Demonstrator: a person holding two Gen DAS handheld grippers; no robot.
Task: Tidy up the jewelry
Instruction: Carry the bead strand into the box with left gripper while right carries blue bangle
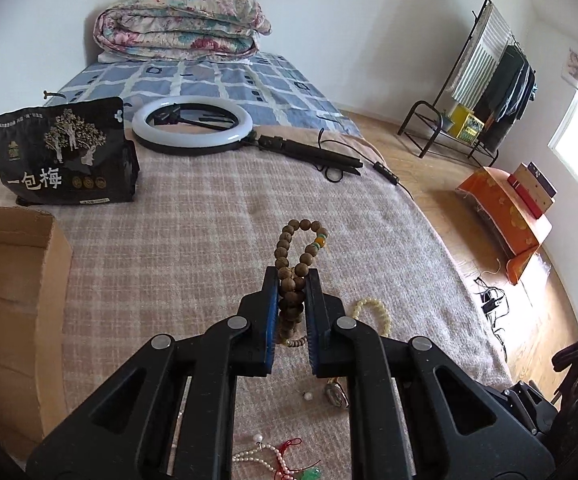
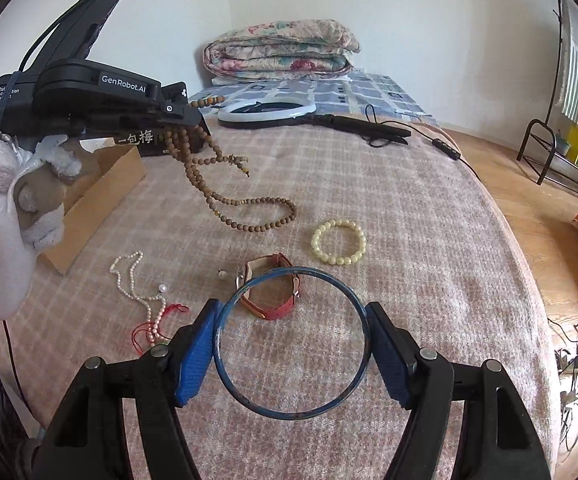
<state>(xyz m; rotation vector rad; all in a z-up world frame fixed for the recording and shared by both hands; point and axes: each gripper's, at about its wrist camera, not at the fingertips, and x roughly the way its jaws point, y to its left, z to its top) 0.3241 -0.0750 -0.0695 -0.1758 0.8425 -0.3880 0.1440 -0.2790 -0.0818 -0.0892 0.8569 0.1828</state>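
Note:
My left gripper (image 1: 292, 276) is shut on a brown wooden bead necklace (image 1: 295, 252). In the right wrist view the left gripper (image 2: 193, 114) is raised above the blanket, and the necklace (image 2: 249, 210) hangs from it with its tail on the blanket. My right gripper (image 2: 291, 344) is shut on a dark blue bangle (image 2: 225, 316), held across its width. On the blanket lie a cream bead bracelet (image 2: 339, 242), a red strap watch (image 2: 275, 292), a pearl necklace with red cord (image 2: 141, 292) and a small pearl (image 2: 221, 274).
An open cardboard box (image 1: 13, 304) sits at the blanket's left edge; it also shows in the right wrist view (image 2: 97, 200). Behind it stands a black snack bag (image 1: 67, 152). A ring light (image 1: 193, 124) with cable lies further back. A folded quilt (image 1: 181, 24) is on the bed.

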